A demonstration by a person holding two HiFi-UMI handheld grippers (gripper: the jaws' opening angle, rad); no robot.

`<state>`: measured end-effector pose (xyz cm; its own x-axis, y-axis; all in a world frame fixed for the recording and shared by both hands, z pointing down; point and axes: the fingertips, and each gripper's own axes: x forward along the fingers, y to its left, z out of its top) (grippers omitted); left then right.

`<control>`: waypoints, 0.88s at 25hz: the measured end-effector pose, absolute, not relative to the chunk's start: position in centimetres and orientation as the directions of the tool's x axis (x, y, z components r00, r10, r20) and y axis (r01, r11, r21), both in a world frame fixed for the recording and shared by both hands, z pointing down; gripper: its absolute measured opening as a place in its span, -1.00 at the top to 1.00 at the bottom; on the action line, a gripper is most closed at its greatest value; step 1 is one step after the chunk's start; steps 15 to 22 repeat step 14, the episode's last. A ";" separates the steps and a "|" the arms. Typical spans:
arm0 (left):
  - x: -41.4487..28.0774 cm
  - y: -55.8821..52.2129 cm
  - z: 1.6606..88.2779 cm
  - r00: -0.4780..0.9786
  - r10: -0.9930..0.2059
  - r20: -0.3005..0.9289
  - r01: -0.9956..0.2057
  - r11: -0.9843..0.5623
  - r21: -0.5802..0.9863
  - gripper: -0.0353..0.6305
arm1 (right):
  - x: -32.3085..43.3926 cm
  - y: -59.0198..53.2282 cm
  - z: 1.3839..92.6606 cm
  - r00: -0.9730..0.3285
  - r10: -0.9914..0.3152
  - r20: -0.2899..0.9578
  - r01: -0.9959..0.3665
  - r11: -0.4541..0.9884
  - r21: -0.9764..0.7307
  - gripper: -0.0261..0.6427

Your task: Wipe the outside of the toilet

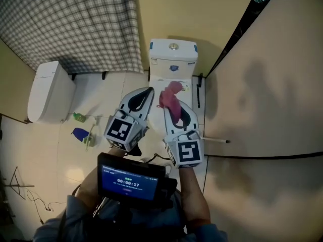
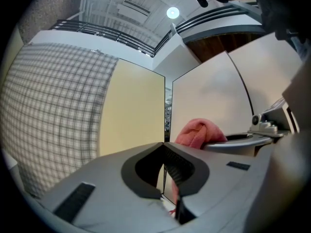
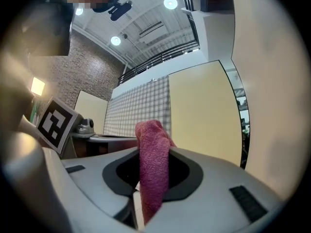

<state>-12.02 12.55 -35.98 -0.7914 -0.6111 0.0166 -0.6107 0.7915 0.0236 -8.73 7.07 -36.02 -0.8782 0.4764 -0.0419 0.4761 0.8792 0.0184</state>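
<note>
At frame centre, right claw (image 1: 170, 109) pinches pink cloth (image 1: 172, 89) ready for wiping the toilet (image 1: 173, 54); left claw (image 1: 146, 96) closed, empty.

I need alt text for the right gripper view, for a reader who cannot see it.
A pink cloth is clamped between the shut jaws of the right gripper. Behind it are a checked curtain and a plain yellow partition, under ceiling lights.

Left of the white ceramic toilet (image 1: 173, 57) stands a white rounded plastic container (image 1: 48, 92); a pink terry cloth (image 1: 170, 96) is just before the toilet.
</note>
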 end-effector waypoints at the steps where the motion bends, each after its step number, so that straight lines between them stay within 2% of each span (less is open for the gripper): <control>1: -12.1 12.6 -36.1 -0.790 -0.613 0.011 -0.613 0.790 0.023 0.85 | -8.7 7.0 -36.1 -0.880 0.472 -0.049 0.471 0.882 0.025 0.68; 10: -10.5 13.7 -38.5 -0.766 -0.642 -0.020 -0.642 0.765 0.039 0.85 | -7.1 8.3 -38.3 -0.894 0.446 -0.045 0.443 0.894 0.060 0.68; 14: -12.5 13.8 -36.3 -0.764 -0.644 -0.037 -0.645 0.764 0.024 0.85 | -9.3 7.4 -36.7 -0.899 0.426 -0.097 0.420 0.904 0.076 0.68; 22: -12.5 13.8 -36.3 -0.764 -0.644 -0.037 -0.645 0.764 0.024 0.85 | -9.3 7.4 -36.7 -0.899 0.426 -0.097 0.420 0.904 0.076 0.68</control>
